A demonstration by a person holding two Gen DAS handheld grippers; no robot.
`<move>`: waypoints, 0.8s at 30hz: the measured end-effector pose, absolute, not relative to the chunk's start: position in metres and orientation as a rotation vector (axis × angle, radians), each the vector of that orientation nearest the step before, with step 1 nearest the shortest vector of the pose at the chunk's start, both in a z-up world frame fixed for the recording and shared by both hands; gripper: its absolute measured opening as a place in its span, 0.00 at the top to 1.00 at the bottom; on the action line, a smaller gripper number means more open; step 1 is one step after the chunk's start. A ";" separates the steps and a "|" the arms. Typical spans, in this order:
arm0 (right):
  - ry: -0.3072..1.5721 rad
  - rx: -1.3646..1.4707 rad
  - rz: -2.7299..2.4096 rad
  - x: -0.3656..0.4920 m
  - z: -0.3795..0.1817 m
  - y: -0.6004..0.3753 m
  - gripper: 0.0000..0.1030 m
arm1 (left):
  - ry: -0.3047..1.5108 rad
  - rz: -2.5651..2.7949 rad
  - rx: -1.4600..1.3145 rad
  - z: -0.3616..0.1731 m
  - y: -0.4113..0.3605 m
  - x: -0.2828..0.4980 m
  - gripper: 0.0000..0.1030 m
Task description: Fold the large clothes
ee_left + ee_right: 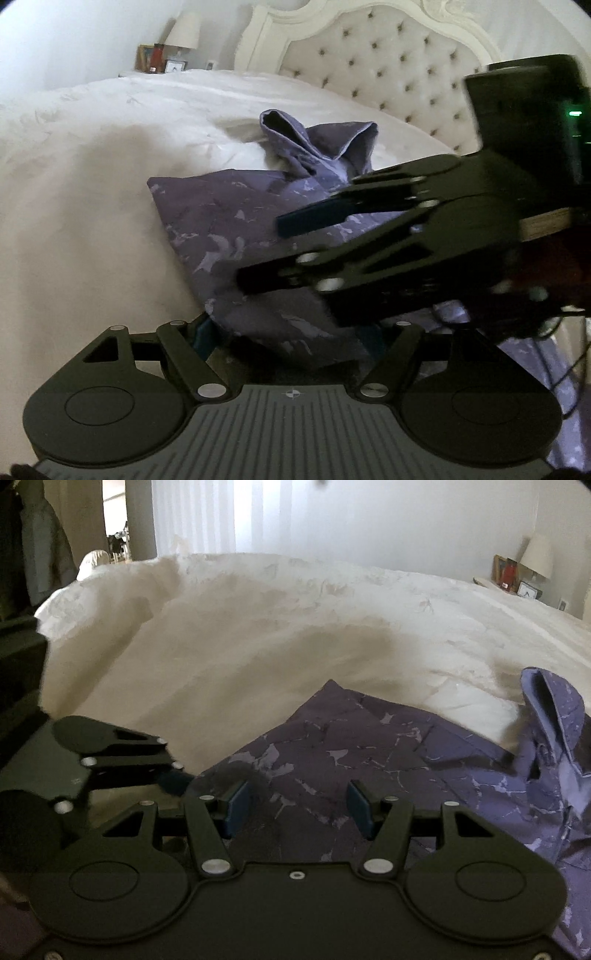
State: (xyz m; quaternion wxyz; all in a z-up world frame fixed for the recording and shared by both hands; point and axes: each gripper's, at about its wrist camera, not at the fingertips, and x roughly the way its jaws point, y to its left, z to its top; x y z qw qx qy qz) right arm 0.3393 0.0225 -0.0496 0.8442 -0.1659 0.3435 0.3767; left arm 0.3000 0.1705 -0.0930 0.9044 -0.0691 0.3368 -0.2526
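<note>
Both the left gripper (286, 341) and right gripper (297, 806) gape over the purple shirt (332, 753) on the bed (258, 627). Each should probably pinch one layer at the near hem, then fold evenly toward the collar (291, 129).

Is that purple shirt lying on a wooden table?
No, the purple shirt lies on a white quilted bedspread, with a tufted headboard behind it in the left wrist view.
</note>
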 end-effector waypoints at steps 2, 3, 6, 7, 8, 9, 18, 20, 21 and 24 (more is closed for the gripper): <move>0.750 -0.323 0.788 0.346 -0.055 0.025 0.39 | 0.705 -0.524 -0.144 -0.094 0.170 0.299 0.29; 0.766 -0.303 0.782 0.351 -0.057 0.026 0.39 | 0.710 -0.525 -0.146 -0.095 0.171 0.299 0.29; 0.804 -0.273 0.764 0.363 -0.067 0.028 0.37 | 0.727 -0.538 -0.137 -0.093 0.173 0.291 0.29; 0.806 -0.276 0.761 0.366 -0.071 0.029 0.36 | 0.739 -0.546 -0.118 -0.092 0.172 0.288 0.29; 0.808 -0.280 0.760 0.367 -0.074 0.030 0.36 | 0.752 -0.560 -0.097 -0.090 0.172 0.284 0.29; 0.809 -0.278 0.758 0.369 -0.076 0.030 0.35 | 0.763 -0.584 -0.078 -0.088 0.172 0.280 0.29; 0.701 -0.137 0.682 0.348 -0.045 -0.015 0.34 | 0.666 -0.626 -0.069 -0.061 0.178 0.256 0.29; 0.669 -0.102 0.632 0.334 -0.039 -0.039 0.33 | 0.619 -0.606 -0.117 -0.054 0.181 0.256 0.29; 0.659 -0.092 0.607 0.327 -0.037 -0.051 0.33 | 0.593 -0.601 -0.141 -0.051 0.182 0.256 0.28; 0.648 -0.073 0.528 0.307 -0.039 -0.084 0.33 | 0.528 -0.521 -0.182 -0.043 0.177 0.261 0.26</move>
